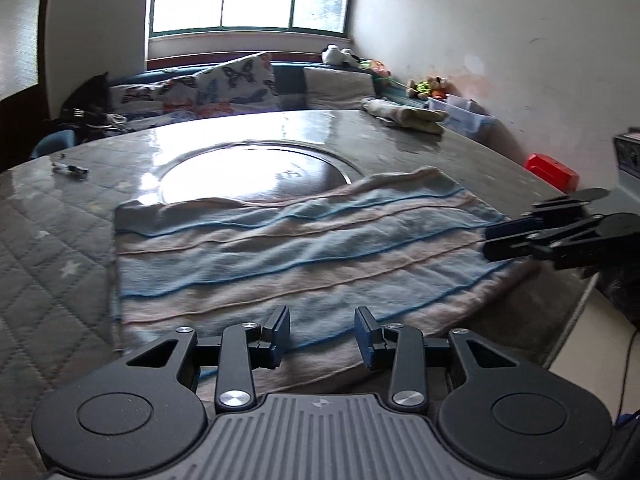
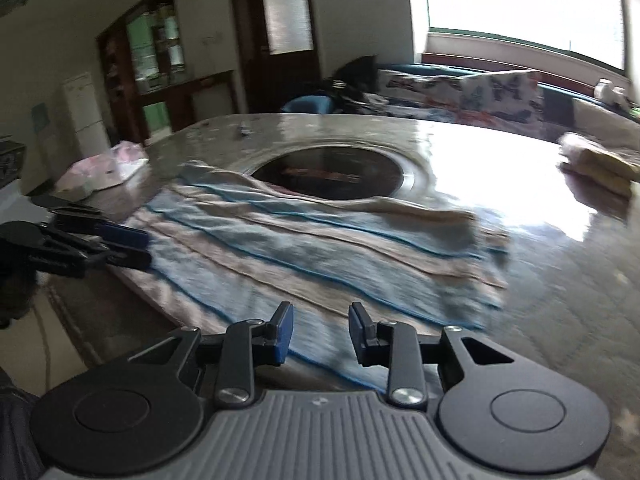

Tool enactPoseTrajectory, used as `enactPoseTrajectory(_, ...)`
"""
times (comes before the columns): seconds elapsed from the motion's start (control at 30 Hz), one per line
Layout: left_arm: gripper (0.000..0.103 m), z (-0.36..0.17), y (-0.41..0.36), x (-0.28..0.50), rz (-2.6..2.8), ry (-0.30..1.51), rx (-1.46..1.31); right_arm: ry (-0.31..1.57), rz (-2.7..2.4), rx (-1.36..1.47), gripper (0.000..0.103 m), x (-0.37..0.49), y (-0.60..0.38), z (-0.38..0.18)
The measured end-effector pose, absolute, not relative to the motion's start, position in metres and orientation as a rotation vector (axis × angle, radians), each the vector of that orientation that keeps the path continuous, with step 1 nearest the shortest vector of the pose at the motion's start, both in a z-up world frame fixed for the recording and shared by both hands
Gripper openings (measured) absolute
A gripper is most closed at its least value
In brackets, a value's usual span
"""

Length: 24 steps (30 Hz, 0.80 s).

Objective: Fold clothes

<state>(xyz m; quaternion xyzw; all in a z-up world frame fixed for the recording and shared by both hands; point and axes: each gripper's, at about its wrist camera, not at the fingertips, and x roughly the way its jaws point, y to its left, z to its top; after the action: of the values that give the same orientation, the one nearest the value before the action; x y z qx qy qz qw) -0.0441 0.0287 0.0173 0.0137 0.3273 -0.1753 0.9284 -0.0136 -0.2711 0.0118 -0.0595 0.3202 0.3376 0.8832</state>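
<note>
Right claw (image 2: 321, 330) hangs with its jaws apart over the near edge of a striped blue and beige towel (image 2: 320, 248), nothing between them. Towel lies rumpled on the glossy bench (image 2: 560, 280). Left claw (image 2: 136, 246) at the towel's left edge, blurred.

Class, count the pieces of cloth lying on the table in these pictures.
2. The striped cloth is spread at the near edge, before both open grippers. A folded pale cloth sits at the far right edge. The pinkish bundle on the left may be another.
</note>
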Motion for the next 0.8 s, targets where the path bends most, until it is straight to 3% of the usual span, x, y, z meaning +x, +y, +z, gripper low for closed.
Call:
enactPoseTrajectory(0.3,0.039,0.01,0.016,-0.046,-0.397,0.689,0.036,0.641,0.867,-0.218,0.03,-0.021,-0.215,0.003)
enactPoseTrajectory(0.8,0.039,0.01,0.032,-0.047,-0.361,0.7,0.042,0.699,0.648,-0.189,0.03,-0.025,-0.302,0.005)
